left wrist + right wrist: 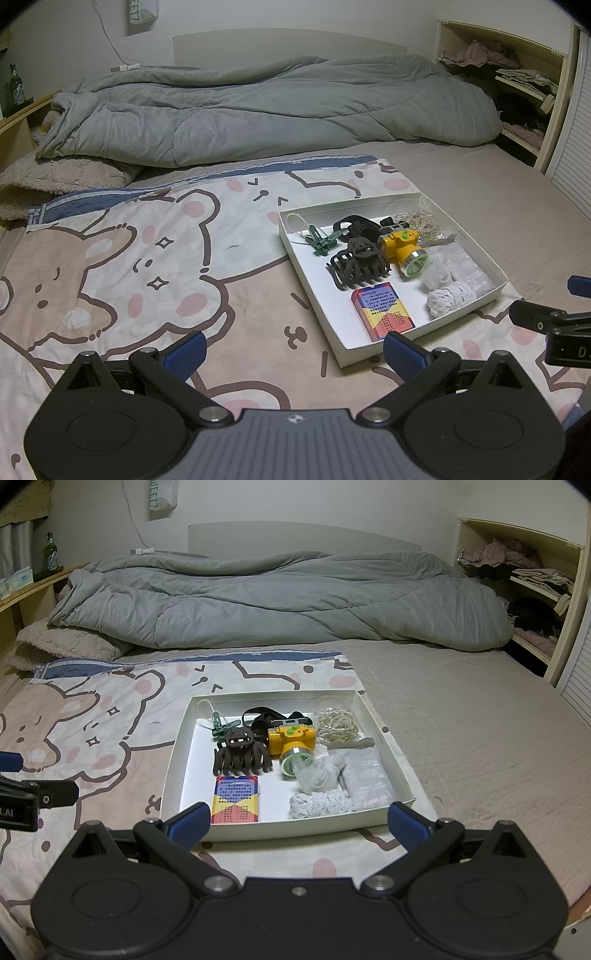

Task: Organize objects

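Nearest the lens, the left hand-held gripper [293,350] hangs over the cartoon-bear printed bedsheet [147,258], its blue-padded fingers spread wide and holding nothing; the right hand-held gripper [297,821] is equally wide apart and empty, hovering at the near edge of the shallow white cardboard tray [173,764] that rests on the bed. Inside, from left to right, lie a green plastic clothes peg [221,725], a dark brown claw hair clip [242,755] with a colourful patterned card box [236,803] in front of it, a yellow headlamp with a green-rimmed lens [293,744], a crumpled clear plastic bag [319,773], a white knitted bundle [321,803], a bag of tan rubber bands [338,722] and a grey foil sachet [367,779]. The pieces crowd and touch one another, so a grab at the clip could probably snag the peg or headlamp strap. The soft mattress may let the light tray tip or slide under a downward press, spilling its contents.
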`<state>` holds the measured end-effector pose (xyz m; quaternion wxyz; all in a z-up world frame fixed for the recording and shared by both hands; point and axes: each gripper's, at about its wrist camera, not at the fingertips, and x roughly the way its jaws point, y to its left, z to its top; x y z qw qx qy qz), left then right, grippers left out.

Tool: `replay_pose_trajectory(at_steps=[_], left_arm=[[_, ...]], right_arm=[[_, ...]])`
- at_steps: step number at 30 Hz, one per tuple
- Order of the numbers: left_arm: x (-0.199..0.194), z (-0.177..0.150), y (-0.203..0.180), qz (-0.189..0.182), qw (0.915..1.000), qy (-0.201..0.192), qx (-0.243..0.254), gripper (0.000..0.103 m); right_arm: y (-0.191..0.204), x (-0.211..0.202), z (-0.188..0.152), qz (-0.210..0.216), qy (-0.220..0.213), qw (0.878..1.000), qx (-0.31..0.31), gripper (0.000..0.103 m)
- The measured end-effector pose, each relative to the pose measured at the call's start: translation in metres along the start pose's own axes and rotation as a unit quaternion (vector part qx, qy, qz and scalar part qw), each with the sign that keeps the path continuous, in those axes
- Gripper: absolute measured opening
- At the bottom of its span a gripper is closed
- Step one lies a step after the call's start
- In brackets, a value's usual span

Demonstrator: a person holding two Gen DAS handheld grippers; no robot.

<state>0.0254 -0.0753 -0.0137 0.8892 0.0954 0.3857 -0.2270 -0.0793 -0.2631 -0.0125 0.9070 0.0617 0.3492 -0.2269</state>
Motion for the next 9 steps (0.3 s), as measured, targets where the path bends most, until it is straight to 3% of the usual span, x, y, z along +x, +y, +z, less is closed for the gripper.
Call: replay_pose_trajectory(at_steps=[9], left_arm=[[-0.0003,-0.0014,-0.0011,-0.003,1.0,0.001,0.002,0.101]], right_arm=[[0.0002,0.0,0.0,0.003,0.001,1.0,0.001,0.103]])
